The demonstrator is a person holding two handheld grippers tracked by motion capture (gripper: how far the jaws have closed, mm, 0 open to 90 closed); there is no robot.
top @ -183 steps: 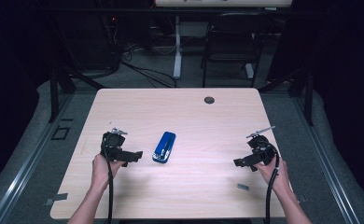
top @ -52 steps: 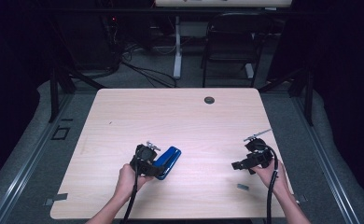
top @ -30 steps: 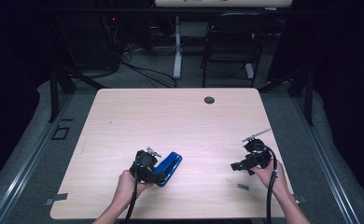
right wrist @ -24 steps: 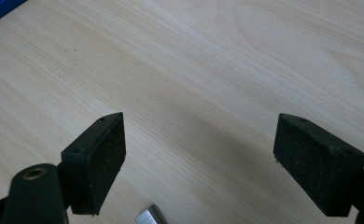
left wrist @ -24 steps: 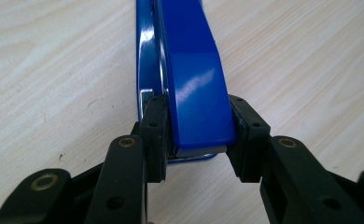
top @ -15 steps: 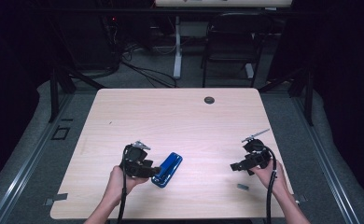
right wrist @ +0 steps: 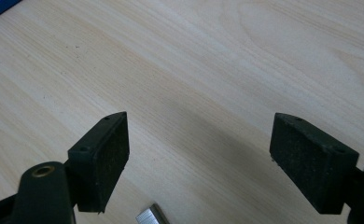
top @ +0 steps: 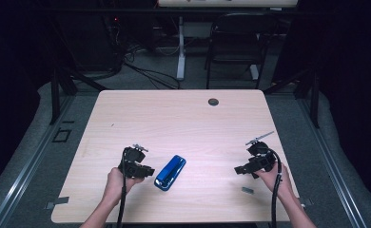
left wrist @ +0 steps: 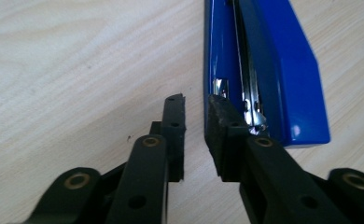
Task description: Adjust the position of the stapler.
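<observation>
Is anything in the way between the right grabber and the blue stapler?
Nothing visible is. Bare table lies between the right gripper and the blue stapler. The small staple strip sits nearer the person, off that path.

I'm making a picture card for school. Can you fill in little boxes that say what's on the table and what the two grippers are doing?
table: light wood, with a small round hole near the far edge
stapler: blue, lying flat, not held
left gripper: beside the stapler's end, jaws nearly closed, nothing between them
right gripper: open wide above bare wood
small metal piece: on the table near the right gripper
</observation>
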